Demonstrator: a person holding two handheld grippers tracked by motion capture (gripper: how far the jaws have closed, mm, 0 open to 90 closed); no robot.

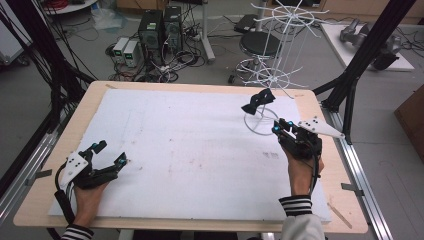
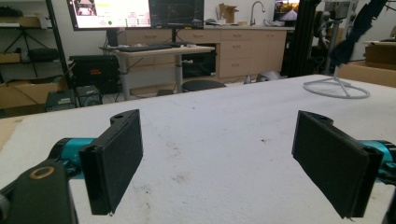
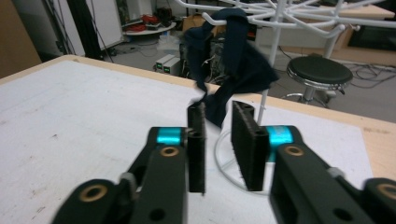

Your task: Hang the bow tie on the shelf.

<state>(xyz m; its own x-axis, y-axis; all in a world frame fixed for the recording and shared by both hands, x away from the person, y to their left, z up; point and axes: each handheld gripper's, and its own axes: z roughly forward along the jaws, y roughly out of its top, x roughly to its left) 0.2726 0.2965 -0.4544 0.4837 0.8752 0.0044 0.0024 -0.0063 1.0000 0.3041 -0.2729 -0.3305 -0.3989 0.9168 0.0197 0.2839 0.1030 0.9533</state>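
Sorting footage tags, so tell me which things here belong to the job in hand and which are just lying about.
In the job: dark cloth draped on the white wire rack; right gripper, jaws slightly apart just below the cloth.

Lying about: left gripper, open over the white board; stool; computer towers.

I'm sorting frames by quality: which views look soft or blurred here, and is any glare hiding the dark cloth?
High view: soft and low in detail, lighting even, no glare; the dark cloth on the white wire rack reads clearly. Right gripper view: the right gripper and cloth are slightly blurred. Left gripper view: sharpest, with the left gripper crisp.
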